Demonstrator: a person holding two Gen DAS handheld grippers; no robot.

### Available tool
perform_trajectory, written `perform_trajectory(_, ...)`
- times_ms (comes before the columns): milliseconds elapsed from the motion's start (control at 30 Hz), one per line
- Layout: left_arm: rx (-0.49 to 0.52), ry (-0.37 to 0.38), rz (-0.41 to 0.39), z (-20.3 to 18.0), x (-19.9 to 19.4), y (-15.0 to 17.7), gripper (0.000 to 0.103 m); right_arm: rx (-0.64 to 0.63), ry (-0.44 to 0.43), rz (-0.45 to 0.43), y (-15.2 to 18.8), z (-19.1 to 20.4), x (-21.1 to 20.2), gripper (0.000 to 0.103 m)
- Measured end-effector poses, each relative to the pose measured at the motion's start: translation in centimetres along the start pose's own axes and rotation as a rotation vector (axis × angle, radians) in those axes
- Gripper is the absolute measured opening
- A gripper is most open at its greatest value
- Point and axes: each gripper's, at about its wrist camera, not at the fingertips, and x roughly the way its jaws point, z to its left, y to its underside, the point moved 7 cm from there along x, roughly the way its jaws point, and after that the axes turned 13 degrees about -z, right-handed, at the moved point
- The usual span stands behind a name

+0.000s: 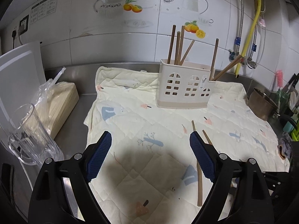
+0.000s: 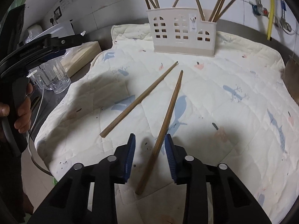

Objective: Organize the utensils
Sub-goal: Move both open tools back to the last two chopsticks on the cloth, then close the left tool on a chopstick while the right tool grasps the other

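A cream utensil holder (image 1: 184, 86) with several wooden chopsticks (image 1: 179, 44) stands at the back of a quilted cloth (image 1: 149, 123); it also shows in the right wrist view (image 2: 184, 33). Two loose chopsticks lie on the cloth: one (image 2: 140, 98) to the left, one (image 2: 164, 128) running between my right gripper's pads. My right gripper (image 2: 150, 143) is open, its right pad beside that chopstick. My left gripper (image 1: 150, 141) is open and empty above the cloth; a chopstick (image 1: 199, 183) lies partly under its right finger.
A glass mug (image 1: 31, 134) and a bagged stack of flat sheets (image 1: 59, 100) sit left of the cloth on the steel counter. A metal pot (image 1: 261, 102) stands at the right. Pipes and hoses (image 1: 250, 29) run along the tiled wall.
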Motion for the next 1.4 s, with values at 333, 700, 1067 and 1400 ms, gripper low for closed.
perform_trajectory(333,-0.004,0.031,0.025,-0.8,-0.2,1.7,0.085,0.055,0.031,0.035,0.7,-0.5,1.2,0.02)
perform_trajectory(700,0.004,0.106,0.072,-2.9,-0.5,4.1,0.076,0.04,0.062,0.005,0.6,-1.2,0.8,0.009)
perform_trajectory(1067,0.016,0.233,0.201,-7.5,1.0,8.9,0.05,-0.057,0.091,-0.135,-2.5,-2.6,-3.3,0.007)
perform_trajectory(1400,0.003,0.223,0.284,-8.1,3.8,11.2,0.021,-0.113,0.083,-0.264,-7.3,-3.8,-6.7,0.007)
